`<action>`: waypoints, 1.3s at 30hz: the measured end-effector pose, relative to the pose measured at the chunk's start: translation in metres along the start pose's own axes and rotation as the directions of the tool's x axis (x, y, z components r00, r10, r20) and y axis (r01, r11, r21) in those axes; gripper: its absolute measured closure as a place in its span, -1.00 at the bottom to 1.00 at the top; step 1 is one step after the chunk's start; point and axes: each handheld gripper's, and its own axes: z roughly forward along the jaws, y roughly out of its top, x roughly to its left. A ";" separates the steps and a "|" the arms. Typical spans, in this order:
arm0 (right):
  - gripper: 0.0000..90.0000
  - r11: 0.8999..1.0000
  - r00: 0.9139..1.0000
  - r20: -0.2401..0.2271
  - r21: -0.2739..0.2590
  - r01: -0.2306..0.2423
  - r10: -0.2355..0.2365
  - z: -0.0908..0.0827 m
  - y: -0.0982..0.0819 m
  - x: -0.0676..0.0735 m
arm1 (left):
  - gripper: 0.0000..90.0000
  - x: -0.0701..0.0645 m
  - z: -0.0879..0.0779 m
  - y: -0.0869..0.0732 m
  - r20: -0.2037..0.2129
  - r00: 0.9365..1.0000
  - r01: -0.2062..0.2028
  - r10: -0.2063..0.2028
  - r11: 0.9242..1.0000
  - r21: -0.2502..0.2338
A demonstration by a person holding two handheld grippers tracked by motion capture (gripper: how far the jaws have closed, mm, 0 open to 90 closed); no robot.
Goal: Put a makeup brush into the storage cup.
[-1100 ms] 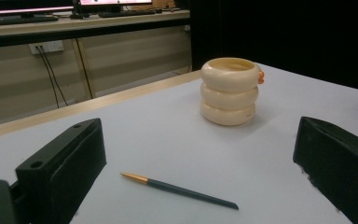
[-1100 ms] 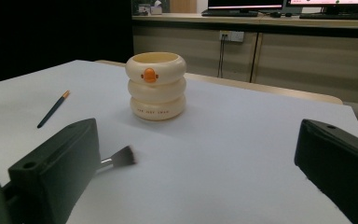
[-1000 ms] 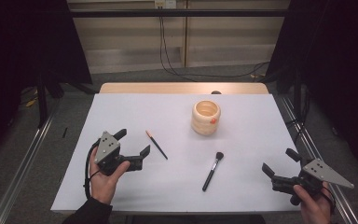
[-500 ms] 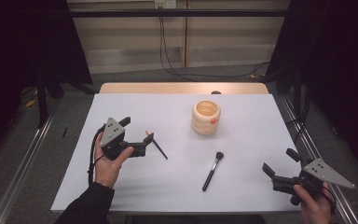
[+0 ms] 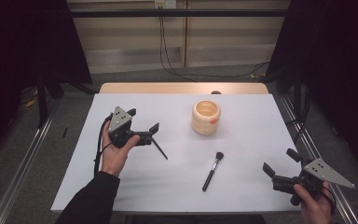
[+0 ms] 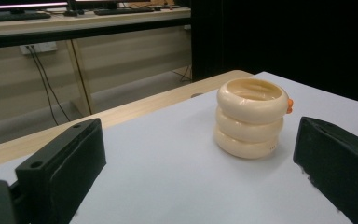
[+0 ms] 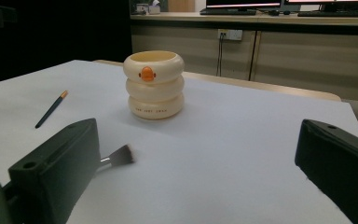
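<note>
A cream ringed holder with an orange duck bill (image 5: 205,116) stands at the back middle of the white table; it shows too in the left gripper view (image 6: 251,116) and the right gripper view (image 7: 154,84). A dark pencil (image 5: 160,149) lies to its left, and its far end is hidden under my left gripper (image 5: 151,133), which is open and held low above it. A black makeup brush (image 5: 211,171) lies in the middle front. My right gripper (image 5: 279,162) rests open at the front right, empty. The right gripper view also has the pencil (image 7: 51,109) and the brush head (image 7: 120,155).
The white sheet (image 5: 242,196) covers the table except for a wooden strip (image 5: 182,88) along the far edge, where a small dark object (image 5: 216,92) sits. Metal rails run down both sides of the table. Cables hang behind it.
My left gripper has moved away from the front edge and rightward, and now sits over the pencil's far end. The right gripper has stayed put.
</note>
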 end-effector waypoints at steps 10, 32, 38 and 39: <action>-1.00 1.000 1.000 0.001 0.001 -0.006 0.006 0.000 0.000 0.000 | -0.95 0.008 0.015 0.004 -0.042 0.999 0.000 0.002 0.999 0.037; -1.00 1.000 1.000 0.015 0.005 0.008 -0.008 0.000 -0.001 -0.001 | -0.94 0.012 0.028 0.014 -0.049 0.998 0.038 -0.031 0.989 0.145; -1.00 1.000 1.000 0.018 0.008 0.007 -0.007 0.000 -0.001 -0.001 | -0.94 0.013 0.029 0.018 -0.051 0.997 0.061 -0.051 0.974 0.220; -1.00 1.000 1.000 0.016 0.008 0.007 -0.007 0.000 -0.001 -0.001 | -0.93 0.013 0.029 0.018 -0.051 0.997 0.073 -0.063 0.970 0.231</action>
